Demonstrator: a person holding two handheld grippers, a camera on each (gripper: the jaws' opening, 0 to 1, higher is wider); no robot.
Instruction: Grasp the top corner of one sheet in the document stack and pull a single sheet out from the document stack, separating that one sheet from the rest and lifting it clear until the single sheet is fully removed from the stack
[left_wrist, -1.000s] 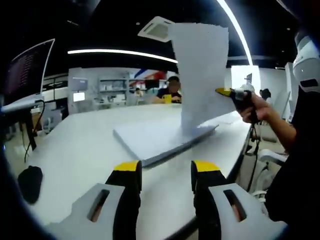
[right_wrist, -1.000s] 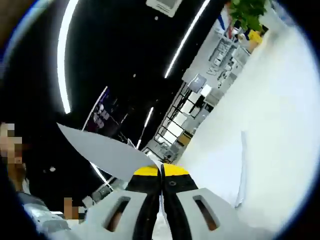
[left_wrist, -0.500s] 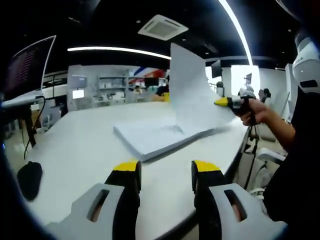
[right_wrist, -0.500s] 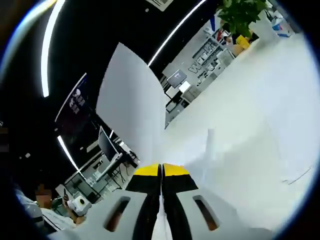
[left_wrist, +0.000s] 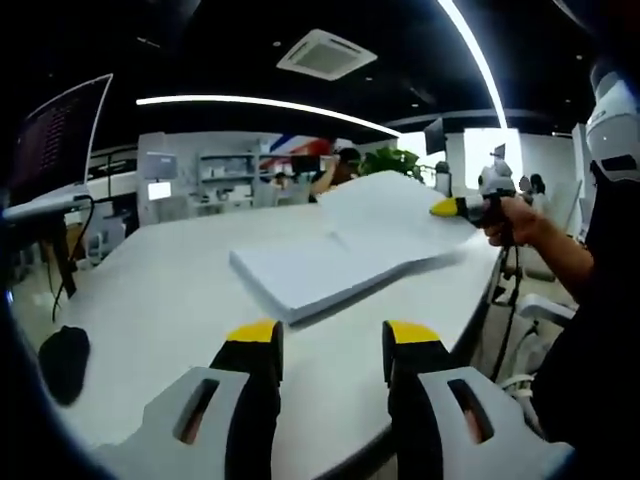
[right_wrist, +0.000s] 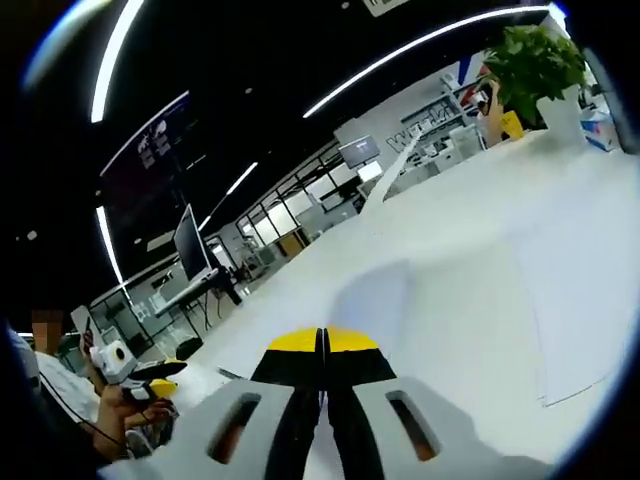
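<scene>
Right claw (right_wrist: 323, 340) is pinched together on the corner of a single sheet (left_wrist: 385, 215); in the left gripper view its yellow tip (left_wrist: 447, 207) sits at the sheet's far-right corner, held by a hand (left_wrist: 515, 218). Sheet hangs low and nearly flat, draped over the document stack (left_wrist: 300, 275), which lies on the white counter (left_wrist: 150, 290) near its right edge. Cannot tell whether the sheet's trailing part touches the stack top or floats just above it. In the right gripper view the sheet (right_wrist: 430, 300) spreads away from the closed jaws as a broad pale surface. Left claw (left_wrist: 330, 345) has its jaws apart, gripping nothing, hovering above the counter on the near side of the stack. Judgement: step in hand is clearing the sheet from the stack. To do it well, keep the pinch firm at the corner, raise and draw the sheet away from the stack so no second sheet drags along; the free claw could steady the stack if it shifts. Risk: a crease or tear at the pinched corner if pulled sharply. Containers: none seen holding anything; a dark object (left_wrist: 62, 365) rests on the counter's left part, a monitor (left_wrist: 55, 140) stands beyond.
</scene>
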